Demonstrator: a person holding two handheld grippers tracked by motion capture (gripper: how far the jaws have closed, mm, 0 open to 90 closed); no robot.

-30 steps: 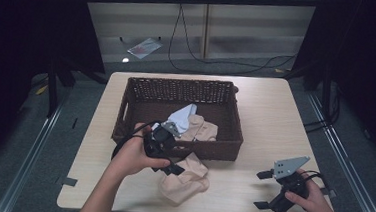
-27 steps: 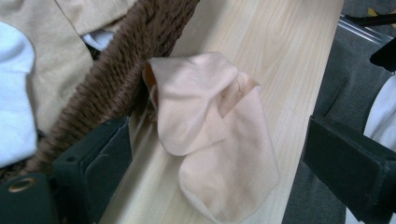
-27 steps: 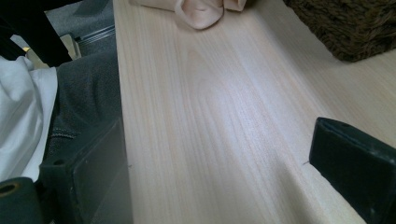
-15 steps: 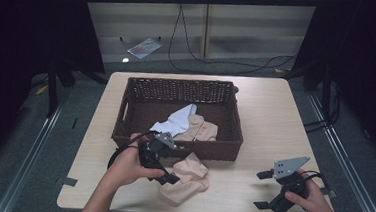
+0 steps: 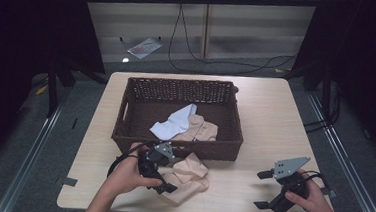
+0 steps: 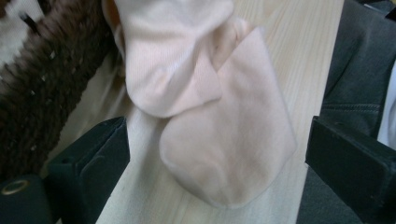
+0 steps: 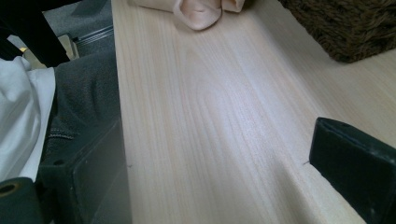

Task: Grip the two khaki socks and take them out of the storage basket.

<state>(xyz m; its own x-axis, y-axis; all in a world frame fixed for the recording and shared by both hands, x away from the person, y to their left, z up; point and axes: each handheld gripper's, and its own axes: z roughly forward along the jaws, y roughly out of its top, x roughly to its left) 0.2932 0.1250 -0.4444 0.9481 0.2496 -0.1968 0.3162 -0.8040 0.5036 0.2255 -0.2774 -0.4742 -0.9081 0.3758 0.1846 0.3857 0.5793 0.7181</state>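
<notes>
Peach garment (image 5: pixel 187 173): on the counter (image 5: pixel 270 122) beside the wicker basket (image 5: pixel 235 123), two cloths inside. Left gripper (image 5: pixel 163 177) jaws apart astride it; right gripper (image 5: pixel 270 191) apart, idle. Transfer seemingly unfinished.

- The high view looks down and forward from above my side onto the whole table (image 5: pixel 265 116).
- My left gripper's camera sits close over the peach sock (image 6: pixel 219 140), basket (image 6: pixel 42 93) at 10 o'clock.
- My right gripper's camera skims the tabletop, the same sock (image 7: pixel 198 11) at 12 o'clock.
</notes>
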